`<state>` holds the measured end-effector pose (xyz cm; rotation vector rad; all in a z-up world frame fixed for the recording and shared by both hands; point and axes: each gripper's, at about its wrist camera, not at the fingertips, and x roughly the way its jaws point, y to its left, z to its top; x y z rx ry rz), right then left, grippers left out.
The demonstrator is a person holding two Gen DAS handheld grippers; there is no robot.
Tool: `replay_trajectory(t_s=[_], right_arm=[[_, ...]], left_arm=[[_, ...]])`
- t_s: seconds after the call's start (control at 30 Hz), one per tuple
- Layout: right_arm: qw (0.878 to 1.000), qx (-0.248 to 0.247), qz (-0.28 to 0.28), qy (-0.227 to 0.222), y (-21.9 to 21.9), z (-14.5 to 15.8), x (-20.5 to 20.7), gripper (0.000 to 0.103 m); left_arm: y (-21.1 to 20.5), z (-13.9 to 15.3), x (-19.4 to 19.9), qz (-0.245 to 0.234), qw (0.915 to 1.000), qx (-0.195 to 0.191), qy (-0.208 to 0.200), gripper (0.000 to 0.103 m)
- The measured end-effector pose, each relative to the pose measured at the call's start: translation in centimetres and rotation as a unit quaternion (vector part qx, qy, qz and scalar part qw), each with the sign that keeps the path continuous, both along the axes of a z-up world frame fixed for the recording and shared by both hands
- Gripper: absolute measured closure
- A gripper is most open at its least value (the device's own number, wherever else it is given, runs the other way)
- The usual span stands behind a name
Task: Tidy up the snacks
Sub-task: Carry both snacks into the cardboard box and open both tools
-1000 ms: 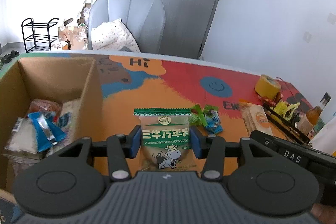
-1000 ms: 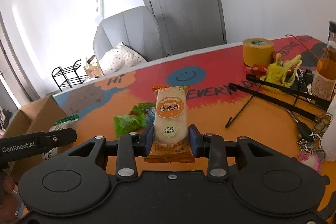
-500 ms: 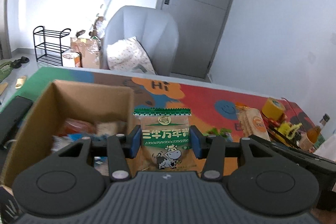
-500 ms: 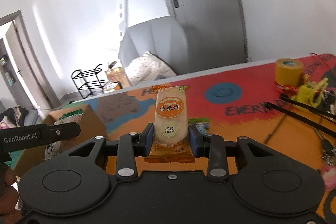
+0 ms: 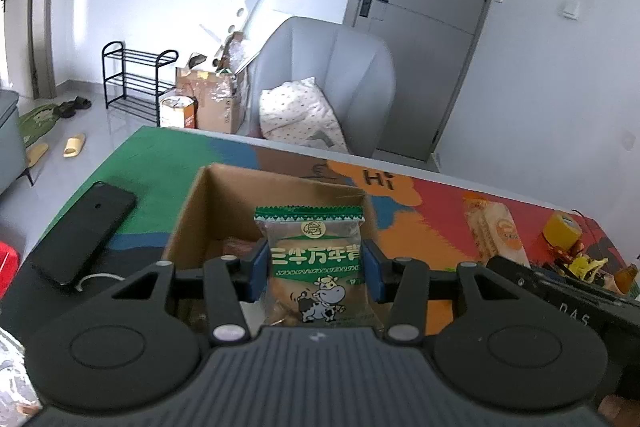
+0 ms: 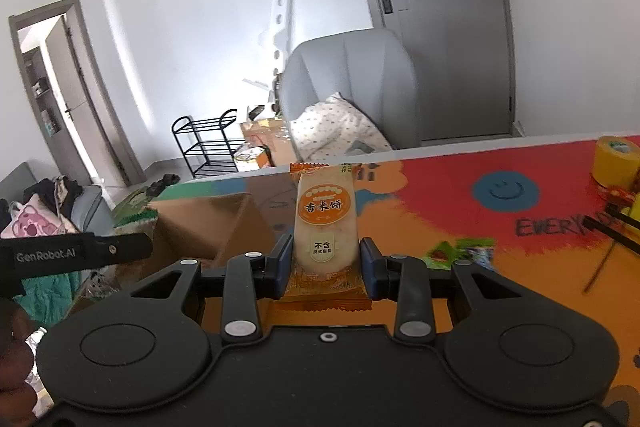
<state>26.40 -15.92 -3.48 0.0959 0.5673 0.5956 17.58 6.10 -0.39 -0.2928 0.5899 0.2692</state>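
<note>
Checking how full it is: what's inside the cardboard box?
Inside the box, only a reddish wrapper shows. The left tongs and their green packet cover the rest.

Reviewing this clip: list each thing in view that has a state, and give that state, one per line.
left gripper: shut on the green cow packet.
green cow packet: held upright, in front of the box opening.
right gripper: shut on the orange rice cracker packet.
orange rice cracker packet: held upright above the table.
cardboard box: open at the top, snacks inside.
grey door: closed.
green candy wrappers: lying loose on the table.
</note>
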Motion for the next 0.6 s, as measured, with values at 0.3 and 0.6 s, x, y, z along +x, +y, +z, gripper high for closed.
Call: replay_trajectory(t_s=[0.3,0.6], right_arm=[[1.0,-0.008,0.029,-0.007,3.3,0.7,-0.9,0.07],[0.998,-0.008,0.059,-0.006,5.9,0.8,-1.6,0.07]], left_arm=[[2.7,-0.1,-1.6,0.013,0.9998,-0.015,0.007,0.056],[4.4,-0.1,-2.8,0.02,0.9993,-0.03,0.008,0.052]])
